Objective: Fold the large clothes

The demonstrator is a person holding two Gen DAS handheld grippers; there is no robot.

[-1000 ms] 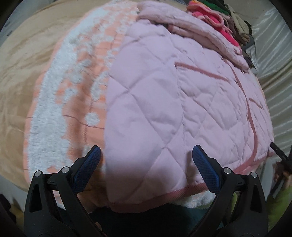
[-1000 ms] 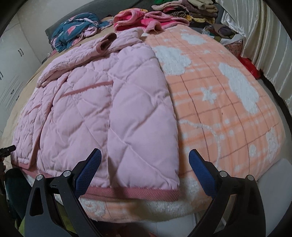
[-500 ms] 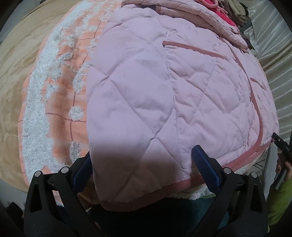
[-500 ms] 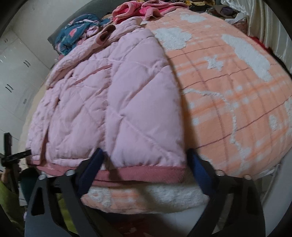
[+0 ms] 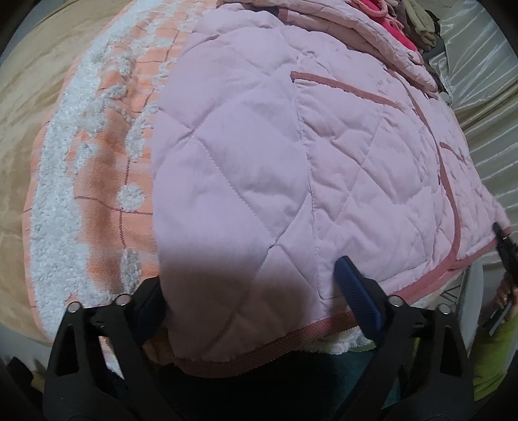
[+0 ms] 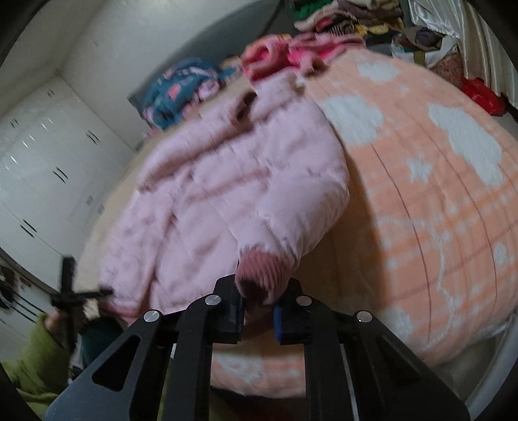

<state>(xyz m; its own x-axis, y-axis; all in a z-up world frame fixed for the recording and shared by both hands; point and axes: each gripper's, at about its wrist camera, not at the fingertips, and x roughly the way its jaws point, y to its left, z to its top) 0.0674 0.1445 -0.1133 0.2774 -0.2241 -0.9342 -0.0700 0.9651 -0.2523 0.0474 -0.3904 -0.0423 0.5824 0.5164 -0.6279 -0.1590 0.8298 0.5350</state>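
A pink quilted jacket [image 5: 275, 155] lies spread on an orange and white blanket [image 5: 97, 168] on the bed. My left gripper [image 5: 249, 275] straddles the jacket's near hem corner. Its jaws are closing with the hem between them. The right finger's blue pad [image 5: 356, 291] rests on top, and the left finger [image 5: 145, 307] is tucked under the jacket's edge. In the right wrist view my right gripper [image 6: 259, 314] is shut on the jacket's ribbed pink hem [image 6: 262, 272] and holds that corner lifted off the blanket [image 6: 437, 210]. The jacket [image 6: 210, 200] bunches up behind it.
Piles of folded and loose clothes [image 6: 340, 26] sit at the bed's far end, with a blue patterned garment [image 6: 181, 84] beside them. White wardrobe doors [image 6: 48, 155] stand on the left and a shiny curtain [image 5: 485, 97] on the right. A green sleeve [image 6: 35, 362] shows low left.
My right gripper has closed on the ribbed hem and raised it, tilting upward. My left gripper has pushed in over the hem corner and its jaws have narrowed a little.
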